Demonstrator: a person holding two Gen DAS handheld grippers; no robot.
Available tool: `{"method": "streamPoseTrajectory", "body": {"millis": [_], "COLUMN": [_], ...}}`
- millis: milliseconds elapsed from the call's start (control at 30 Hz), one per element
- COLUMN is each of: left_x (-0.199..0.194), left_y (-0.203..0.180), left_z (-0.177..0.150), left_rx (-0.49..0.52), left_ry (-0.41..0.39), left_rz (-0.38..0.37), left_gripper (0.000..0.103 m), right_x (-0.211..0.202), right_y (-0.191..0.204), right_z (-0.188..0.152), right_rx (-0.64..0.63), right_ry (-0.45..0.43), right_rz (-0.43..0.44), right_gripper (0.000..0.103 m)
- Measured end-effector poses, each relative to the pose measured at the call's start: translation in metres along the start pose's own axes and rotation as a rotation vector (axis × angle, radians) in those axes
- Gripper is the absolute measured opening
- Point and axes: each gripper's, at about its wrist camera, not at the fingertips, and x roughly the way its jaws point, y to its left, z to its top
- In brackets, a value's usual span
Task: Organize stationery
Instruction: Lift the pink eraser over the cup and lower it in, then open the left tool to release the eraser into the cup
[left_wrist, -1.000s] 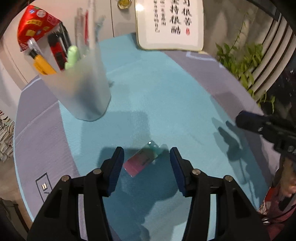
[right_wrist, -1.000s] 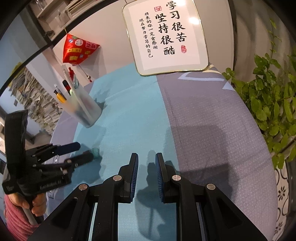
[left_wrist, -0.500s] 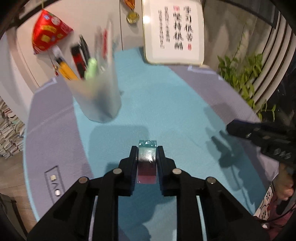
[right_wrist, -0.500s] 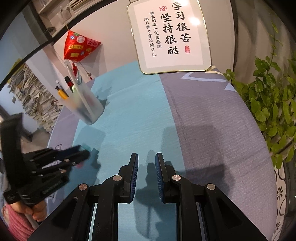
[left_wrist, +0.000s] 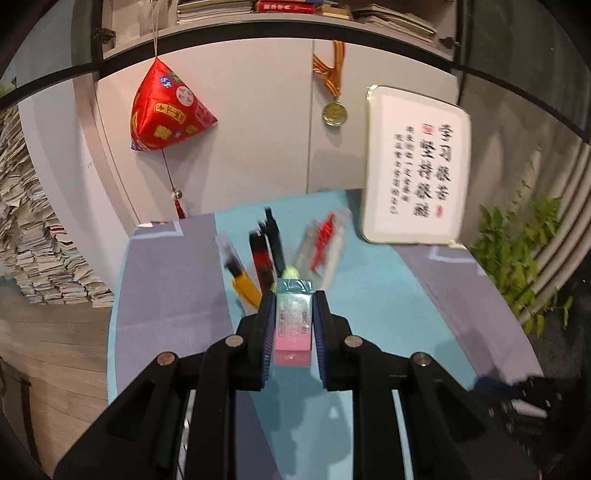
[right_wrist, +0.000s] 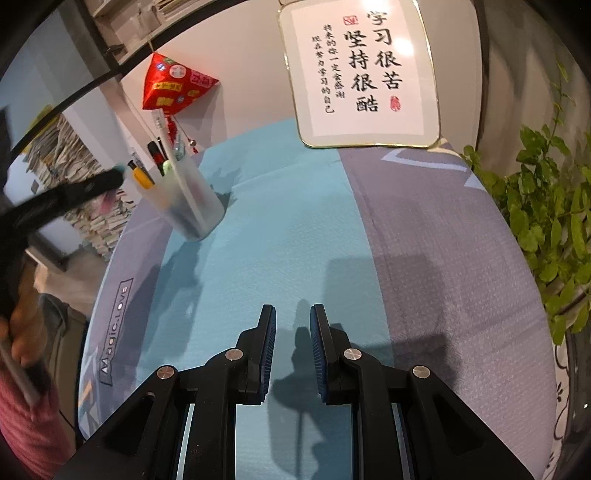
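My left gripper (left_wrist: 294, 295) is shut on a pink-and-teal eraser (left_wrist: 293, 321) and holds it up off the round table. Just behind the eraser stand the pens (left_wrist: 266, 254) of the frosted pen cup, whose body is hidden in the left wrist view. In the right wrist view the pen cup (right_wrist: 192, 201) stands at the left on the teal mat (right_wrist: 280, 221), and the blurred left gripper (right_wrist: 107, 182) hovers beside its rim. My right gripper (right_wrist: 293, 314) hangs low over the mat, shut with nothing between its pads.
A framed calligraphy board (right_wrist: 362, 70) leans on the wall at the table's back. A leafy plant (right_wrist: 546, 206) stands past the right edge. A red pyramid ornament (left_wrist: 166, 110) and a medal (left_wrist: 334, 112) hang on the wall. Paper stacks (left_wrist: 37, 240) lie at the left.
The left gripper closed on the eraser lying on the mat and lifted it up toward the pen cup. The right gripper stayed where it was.
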Motion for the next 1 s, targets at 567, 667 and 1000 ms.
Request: {"method": "streamPoseTrajectory", "body": {"millis": [567, 667, 1000], "left_x": [0.025, 0.027, 0.008], "left_y": [0.009, 0.009, 0.005], "left_z": [-0.002, -0.004, -0.01], "left_rx": [-0.029, -0.027, -0.003], "left_ry": [-0.078, -0.076, -0.103], "left_rz": [0.009, 0.0, 0.004], "left_gripper": [0.018, 0.019, 0.031], "right_x": [0.003, 0.002, 0.001], "right_y": [0.012, 0.012, 0.014], "right_z": [0.005, 0.005, 0.004], "right_rx": [-0.04, -0.041, -0.047], "right_ry": [-0.007, -0.009, -0.008], "right_rz": [-0.017, -0.019, -0.018], "right_gripper": [0.019, 0.019, 0.019]}}
